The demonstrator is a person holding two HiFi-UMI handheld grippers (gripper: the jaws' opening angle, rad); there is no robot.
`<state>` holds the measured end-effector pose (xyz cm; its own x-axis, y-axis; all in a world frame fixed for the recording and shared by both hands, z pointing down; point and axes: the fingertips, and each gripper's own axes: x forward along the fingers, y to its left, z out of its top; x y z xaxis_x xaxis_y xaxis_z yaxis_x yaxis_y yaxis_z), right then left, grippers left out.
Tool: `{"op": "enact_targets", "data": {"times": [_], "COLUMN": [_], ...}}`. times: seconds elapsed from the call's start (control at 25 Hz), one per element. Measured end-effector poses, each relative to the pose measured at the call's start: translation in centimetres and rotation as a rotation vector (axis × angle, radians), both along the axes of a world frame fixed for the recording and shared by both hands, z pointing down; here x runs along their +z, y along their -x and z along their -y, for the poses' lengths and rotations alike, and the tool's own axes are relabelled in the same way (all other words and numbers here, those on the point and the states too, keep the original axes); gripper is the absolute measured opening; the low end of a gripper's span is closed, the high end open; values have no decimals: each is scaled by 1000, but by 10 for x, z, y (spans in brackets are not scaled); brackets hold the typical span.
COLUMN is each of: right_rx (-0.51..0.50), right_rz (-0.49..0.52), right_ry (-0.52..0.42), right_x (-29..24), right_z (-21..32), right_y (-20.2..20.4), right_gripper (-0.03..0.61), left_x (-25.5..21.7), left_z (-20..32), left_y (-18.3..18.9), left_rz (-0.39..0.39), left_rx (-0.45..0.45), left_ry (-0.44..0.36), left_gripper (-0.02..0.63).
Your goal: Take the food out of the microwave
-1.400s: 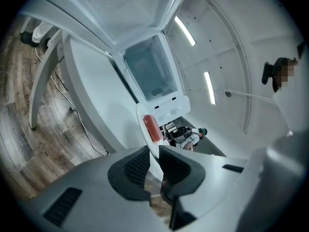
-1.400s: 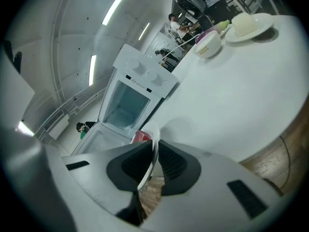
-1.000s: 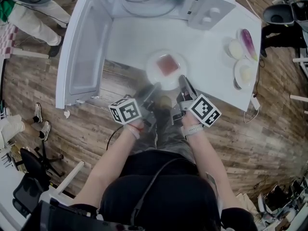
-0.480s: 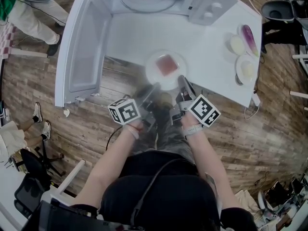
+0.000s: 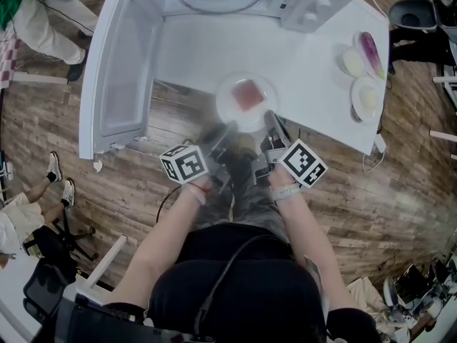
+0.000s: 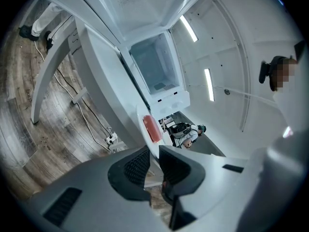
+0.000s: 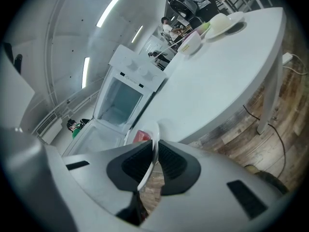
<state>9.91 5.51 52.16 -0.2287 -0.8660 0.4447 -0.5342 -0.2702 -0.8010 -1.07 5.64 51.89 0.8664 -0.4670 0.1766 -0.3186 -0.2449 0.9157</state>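
The round white plate [image 5: 227, 111] with its pink slab of food [image 5: 248, 95] sits on the white table [image 5: 314, 63], close to the near edge and well clear of the open white microwave [image 5: 300, 2]. The left gripper [image 5: 228, 129] and right gripper [image 5: 270, 118] each pinch the plate's near rim, jaws nearly closed on it. A good finish likely means seating the plate flat and further from the edge, then releasing both sides together. Both forearms reach forward side by side, with the grippers tipped slightly downward.

White table [image 5: 314, 77] stands on wood-plank floor [image 5: 400, 191].
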Motion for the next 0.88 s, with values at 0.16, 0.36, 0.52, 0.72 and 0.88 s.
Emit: {"op": "enact_targets", "data": {"times": [0.16,0.36,0.52,0.72,0.88], "right_rx": [7,13,16,10,11], "right_rz": [3,4,3,-1,-2], "right_ry": [4,11,18,27,29], "right_x": [3,4,7,9,11], "right_z": [-2,-4,-7,-9,-9], "right_y": [1,2,3,3,3], "right_gripper": [54,54,54,54,54], "left_x": [2,4,6,9,10], "left_z": [-1,-2,-4,-7,-6], "left_y": [1,2,3,3,3], "left_rz": [1,2,-2,-6,-6], "left_rx": [7,13,15,13,12], "left_ry": [-2,3,13,27,31], "left_gripper": [61,61,61,61,61]}}
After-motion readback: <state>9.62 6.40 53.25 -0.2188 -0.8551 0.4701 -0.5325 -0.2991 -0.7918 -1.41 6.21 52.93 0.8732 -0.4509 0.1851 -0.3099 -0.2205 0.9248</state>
